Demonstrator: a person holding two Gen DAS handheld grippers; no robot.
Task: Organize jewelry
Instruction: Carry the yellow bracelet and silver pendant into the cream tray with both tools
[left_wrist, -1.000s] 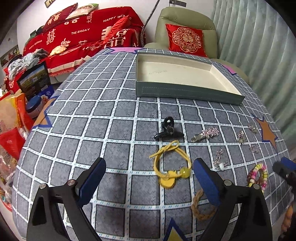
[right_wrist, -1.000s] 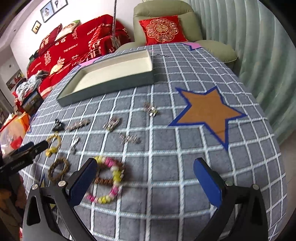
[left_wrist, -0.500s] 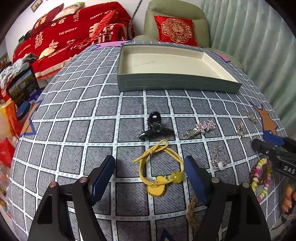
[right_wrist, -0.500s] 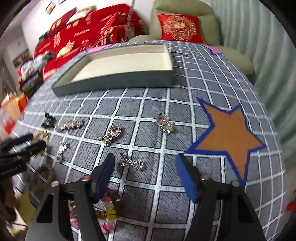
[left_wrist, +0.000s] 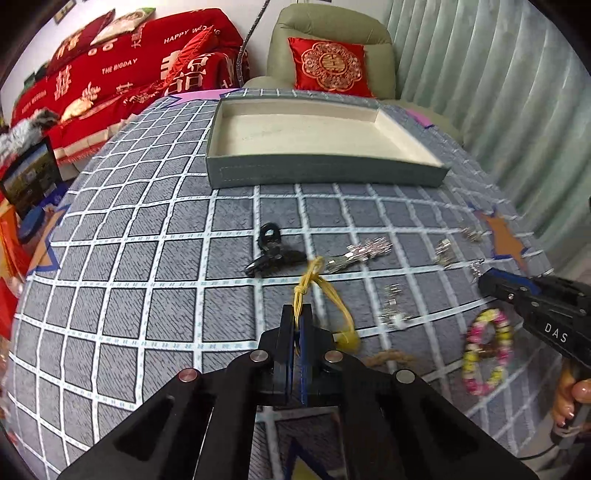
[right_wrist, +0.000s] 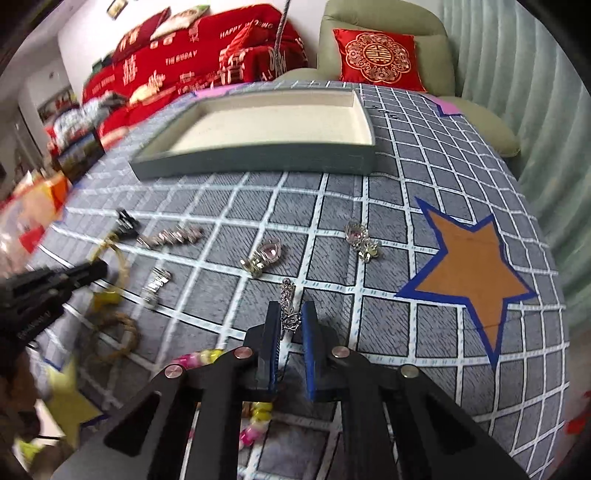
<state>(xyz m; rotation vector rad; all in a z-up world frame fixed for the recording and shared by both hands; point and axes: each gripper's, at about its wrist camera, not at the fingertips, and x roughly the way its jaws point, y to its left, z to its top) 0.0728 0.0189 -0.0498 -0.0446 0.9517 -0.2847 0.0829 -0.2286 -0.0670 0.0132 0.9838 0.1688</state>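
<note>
On the grey checked tablecloth, my left gripper (left_wrist: 297, 314) is shut on the yellow hair tie (left_wrist: 327, 291), its jaws closing tight on the cord near the knot; the loop trails off to the right. My right gripper (right_wrist: 291, 314) is shut on a small silver filigree ornament (right_wrist: 287, 295), jaws closing on its lower end while the top sticks out ahead. The grey tray (left_wrist: 325, 171) with a cream lining lies beyond, with nothing in it. In the right wrist view the tray (right_wrist: 258, 162) is far left of centre.
A black claw clip (left_wrist: 271, 251), a silver hair clip (left_wrist: 364, 253), a beaded bracelet (left_wrist: 487, 347) and a braided bracelet (left_wrist: 388, 358) lie around. Two pink-stone pieces (right_wrist: 267, 253) (right_wrist: 358, 236) lie ahead of the right gripper. An orange star (right_wrist: 469, 266) marks the cloth. An armchair and a red sofa stand behind.
Both grippers went from wide open to shut. The left one closed on the yellow hair tie; the right one shifted right from the beaded bracelet and closed on the silver ornament.
</note>
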